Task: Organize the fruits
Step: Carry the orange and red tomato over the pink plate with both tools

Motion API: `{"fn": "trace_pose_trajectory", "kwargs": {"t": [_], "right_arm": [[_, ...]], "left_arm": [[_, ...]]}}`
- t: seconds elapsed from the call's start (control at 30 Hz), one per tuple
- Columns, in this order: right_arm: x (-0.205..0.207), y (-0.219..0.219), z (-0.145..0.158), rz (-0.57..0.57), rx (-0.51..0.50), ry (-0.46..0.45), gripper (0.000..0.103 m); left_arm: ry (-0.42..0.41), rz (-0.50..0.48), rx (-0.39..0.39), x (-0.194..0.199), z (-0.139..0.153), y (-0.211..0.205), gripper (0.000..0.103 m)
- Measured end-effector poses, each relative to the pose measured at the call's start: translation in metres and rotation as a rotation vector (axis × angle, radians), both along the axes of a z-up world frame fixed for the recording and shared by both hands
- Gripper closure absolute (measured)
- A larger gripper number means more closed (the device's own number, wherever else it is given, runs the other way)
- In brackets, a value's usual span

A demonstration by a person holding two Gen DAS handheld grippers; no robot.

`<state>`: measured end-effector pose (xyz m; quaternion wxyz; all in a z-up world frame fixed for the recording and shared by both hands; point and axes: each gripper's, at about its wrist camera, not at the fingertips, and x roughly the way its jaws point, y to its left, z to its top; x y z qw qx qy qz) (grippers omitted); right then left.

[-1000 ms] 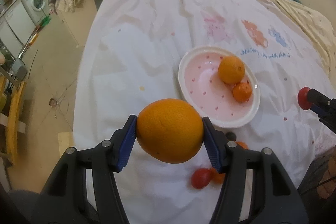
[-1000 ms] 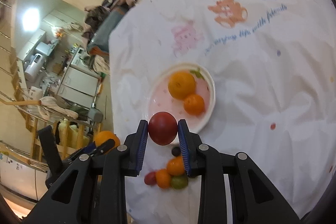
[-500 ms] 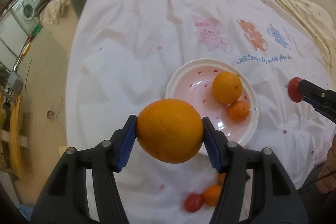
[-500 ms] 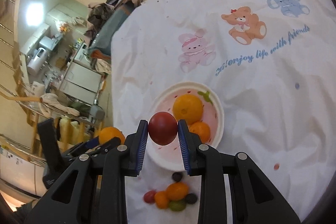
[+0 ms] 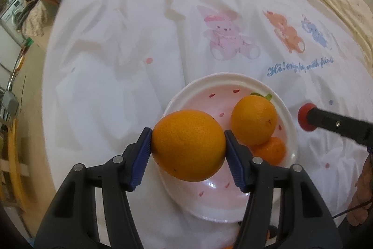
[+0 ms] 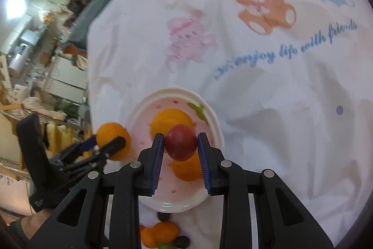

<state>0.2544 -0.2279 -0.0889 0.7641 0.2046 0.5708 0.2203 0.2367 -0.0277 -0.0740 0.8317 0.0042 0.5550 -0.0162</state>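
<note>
Gripping a large round orange, the left gripper nears the pink-centred white ceramic plate while the right gripper clamps a small dark-red tomato; simultaneous release risks fruit colliding and rolling off.

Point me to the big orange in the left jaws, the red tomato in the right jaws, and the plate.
big orange (image 5: 188,144), left wrist view, middle of its peel
red tomato (image 6: 180,142), right wrist view, centre of its skin
plate (image 5: 223,77), left wrist view, far white rim
</note>
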Motion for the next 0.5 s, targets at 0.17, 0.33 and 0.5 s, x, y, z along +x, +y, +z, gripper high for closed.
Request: {"fn": "trace_pose_trajectory", "kwargs": {"t": [0.17, 0.33, 0.5], "right_arm": [[-0.001, 0.007, -0.014, 0.034, -0.068, 0.019, 0.072], [0.002, 0.009, -0.022, 0.045, -0.102, 0.034, 0.072], [0.002, 0.011, -0.026, 0.045, -0.116, 0.049, 0.072]], "left_arm": [[0.022, -0.014, -0.01, 0.01, -0.017, -0.002, 0.046], [0.015, -0.024, -0.031, 0.016, -0.022, -0.002, 0.046], [0.016, -0.038, -0.026, 0.017, -0.025, -0.006, 0.046]]}}
